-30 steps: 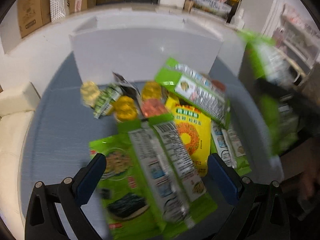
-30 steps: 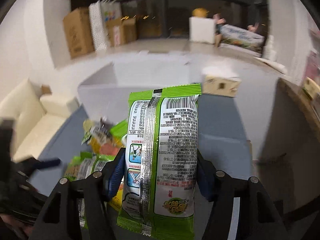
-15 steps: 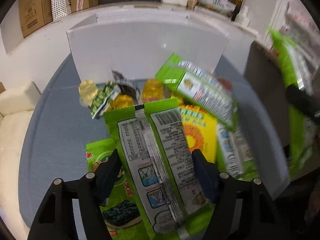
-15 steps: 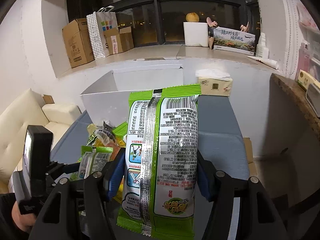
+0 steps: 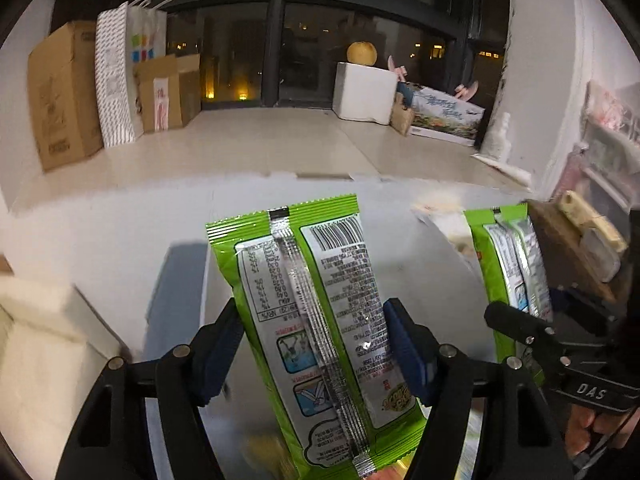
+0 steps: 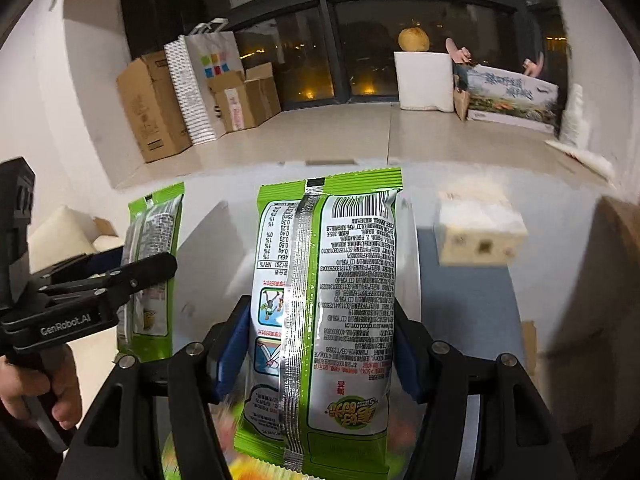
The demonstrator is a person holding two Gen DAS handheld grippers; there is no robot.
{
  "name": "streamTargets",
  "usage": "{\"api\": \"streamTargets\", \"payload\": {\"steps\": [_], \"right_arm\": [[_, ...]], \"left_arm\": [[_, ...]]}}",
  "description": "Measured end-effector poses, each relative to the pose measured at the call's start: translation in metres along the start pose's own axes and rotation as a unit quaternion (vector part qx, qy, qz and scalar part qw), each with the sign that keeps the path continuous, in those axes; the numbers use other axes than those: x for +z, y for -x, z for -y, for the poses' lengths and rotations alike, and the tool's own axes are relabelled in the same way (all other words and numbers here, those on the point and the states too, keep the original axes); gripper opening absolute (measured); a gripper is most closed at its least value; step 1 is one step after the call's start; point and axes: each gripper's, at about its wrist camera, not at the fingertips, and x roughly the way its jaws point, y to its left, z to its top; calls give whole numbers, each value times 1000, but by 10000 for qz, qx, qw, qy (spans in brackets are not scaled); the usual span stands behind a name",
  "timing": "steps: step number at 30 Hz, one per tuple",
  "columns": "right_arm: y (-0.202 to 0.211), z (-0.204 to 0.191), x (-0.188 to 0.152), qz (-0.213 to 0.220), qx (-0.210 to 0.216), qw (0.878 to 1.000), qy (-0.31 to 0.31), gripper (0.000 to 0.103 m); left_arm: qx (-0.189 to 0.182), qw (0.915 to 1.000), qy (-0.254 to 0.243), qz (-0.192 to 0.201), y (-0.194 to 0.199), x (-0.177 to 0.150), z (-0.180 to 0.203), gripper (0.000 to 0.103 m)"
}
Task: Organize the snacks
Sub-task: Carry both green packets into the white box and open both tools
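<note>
My left gripper (image 5: 314, 354) is shut on a green and silver snack packet (image 5: 316, 320), held upright with its back label facing the camera. My right gripper (image 6: 320, 354) is shut on a matching green snack packet (image 6: 332, 304), also upright. Both are raised in front of the white box wall (image 5: 120, 232). In the left wrist view the right gripper (image 5: 532, 332) and its packet (image 5: 508, 264) show at the right. In the right wrist view the left gripper (image 6: 100, 284) and its packet (image 6: 154, 248) show at the left. The snack pile below is only a blur.
A tissue box (image 6: 478, 232) sits on the blue table (image 6: 472, 304) to the right. A cream sofa (image 5: 36, 344) is at the left. Cardboard boxes (image 5: 64, 92) and a white foam box (image 5: 362, 92) stand on the far ledge.
My left gripper closed on a green packet from the pile and lifted it upright. Both views tilted up, so the pile dropped out of sight. The right gripper kept its packet.
</note>
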Motion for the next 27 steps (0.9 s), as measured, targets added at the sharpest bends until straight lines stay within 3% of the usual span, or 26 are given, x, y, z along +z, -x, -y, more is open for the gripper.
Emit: {"api": "streamTargets", "payload": {"steps": [5, 6, 7, 8, 9, 16, 22, 25, 27], "right_arm": [[-44, 17, 41, -182, 129, 9987, -467, 69], [-46, 20, 45, -175, 189, 9982, -541, 72], [-49, 22, 50, -171, 246, 9977, -615, 83], [-50, 23, 52, -156, 259, 9972, -684, 91], [-49, 24, 52, -122, 254, 9966, -770, 102], [-32, 28, 45, 115, -4, 9987, -489, 103], [-4, 12, 39, 419, -127, 9990, 110, 103], [13, 4, 29, 241, 402, 9986, 246, 103], [34, -3, 15, 428, 342, 9980, 320, 103]], "left_arm": [[-7, 9998, -179, -37, -53, 31, -8, 77], [-44, 9998, -157, -115, -61, 34, -10, 82], [-63, 9997, -139, -202, -68, 34, -12, 88], [-34, 9996, -137, -262, -71, 31, -13, 103], [0, 9996, -147, -244, -70, 26, -14, 103], [41, 9996, -29, -273, -60, 2, -26, 103], [221, 9993, -309, -73, -31, -7, -17, 103], [305, 9985, -457, 52, -6, -21, -8, 103], [182, 9991, -376, 35, 12, -32, -5, 103]]}}
